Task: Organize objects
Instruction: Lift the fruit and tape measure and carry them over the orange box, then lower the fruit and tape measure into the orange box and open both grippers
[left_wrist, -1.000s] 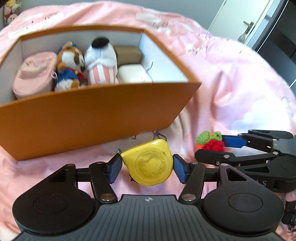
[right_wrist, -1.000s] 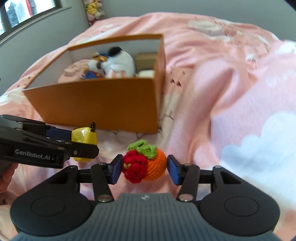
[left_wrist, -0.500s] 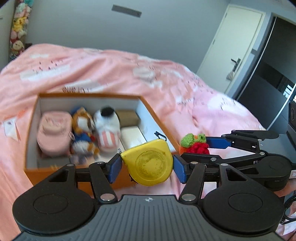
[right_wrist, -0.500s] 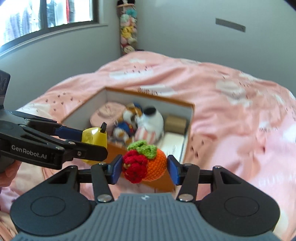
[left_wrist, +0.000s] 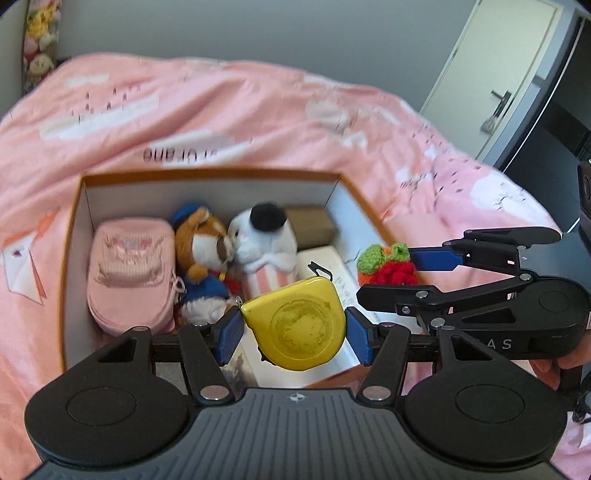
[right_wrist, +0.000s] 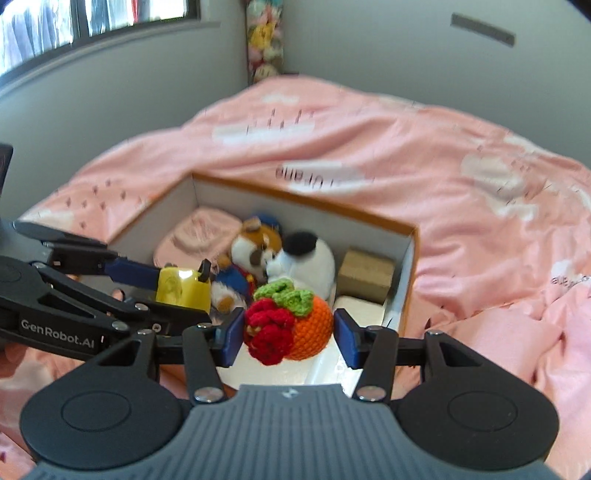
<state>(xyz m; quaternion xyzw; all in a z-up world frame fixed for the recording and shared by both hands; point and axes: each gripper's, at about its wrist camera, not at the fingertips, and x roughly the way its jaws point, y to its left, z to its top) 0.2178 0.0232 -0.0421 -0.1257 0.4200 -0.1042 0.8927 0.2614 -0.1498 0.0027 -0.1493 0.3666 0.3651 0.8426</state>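
Note:
My left gripper is shut on a yellow tape measure and holds it above the front of an open orange box. My right gripper is shut on a crocheted orange-and-red fruit, also above the box, near its right side. The box holds a pink pouch, a brown plush toy, a white plush toy, a brown block and a white block. Each gripper shows in the other's view.
The box lies on a bed with a pink quilt. A door stands at the right of the room. A window and a hanging string of plush toys are along the far walls.
Both grippers have risen from low in front of the box to above it, each still holding its object. The box's inside now shows from above.

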